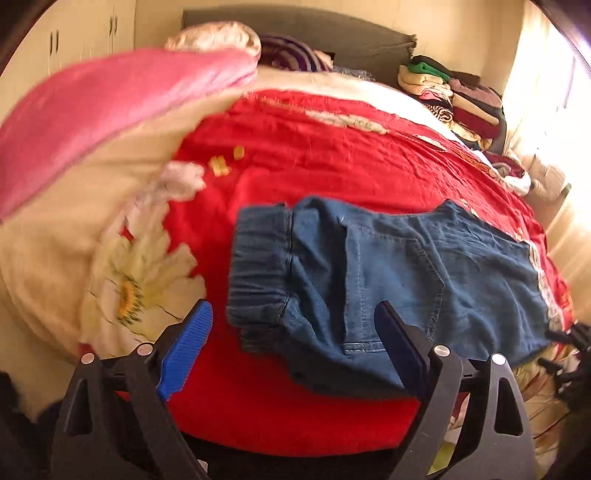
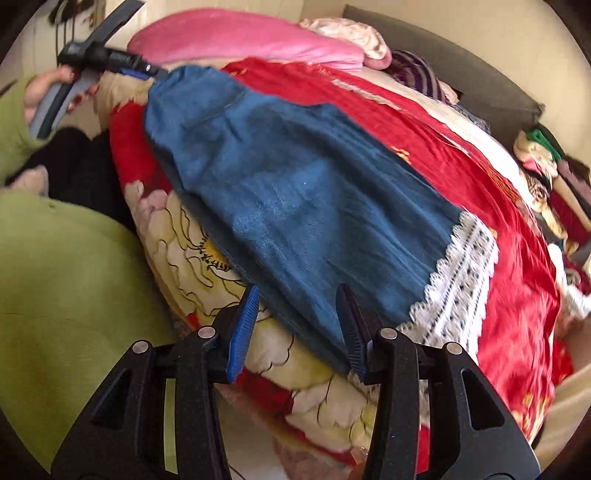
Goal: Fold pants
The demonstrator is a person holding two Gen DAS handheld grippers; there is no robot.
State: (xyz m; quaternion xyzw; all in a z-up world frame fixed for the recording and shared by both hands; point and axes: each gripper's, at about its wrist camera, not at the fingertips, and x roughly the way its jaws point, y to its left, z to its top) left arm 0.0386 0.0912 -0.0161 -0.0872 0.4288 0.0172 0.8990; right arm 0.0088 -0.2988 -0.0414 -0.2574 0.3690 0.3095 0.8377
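Blue denim pants (image 1: 388, 280) with an elastic waistband and white lace hems (image 2: 454, 280) lie flat on a red bedspread (image 1: 314, 155). My left gripper (image 1: 295, 325) is open at the waistband end, its jaws wide apart over the lower edge of the waist. It also shows in the right wrist view (image 2: 147, 70) at the far end of the pants. My right gripper (image 2: 299, 314) is open over the near edge of a leg, beside the lace hem; its tip shows in the left wrist view (image 1: 569, 350). Neither grips the cloth.
A pink blanket (image 1: 110, 99) and cream bedding lie at the left. A flowered quilt (image 2: 229, 273) hangs over the bed's near edge. Stacked folded clothes (image 1: 450, 99) stand at the far right by the grey headboard (image 1: 295, 26). The person's green sleeve (image 2: 66, 295) is at left.
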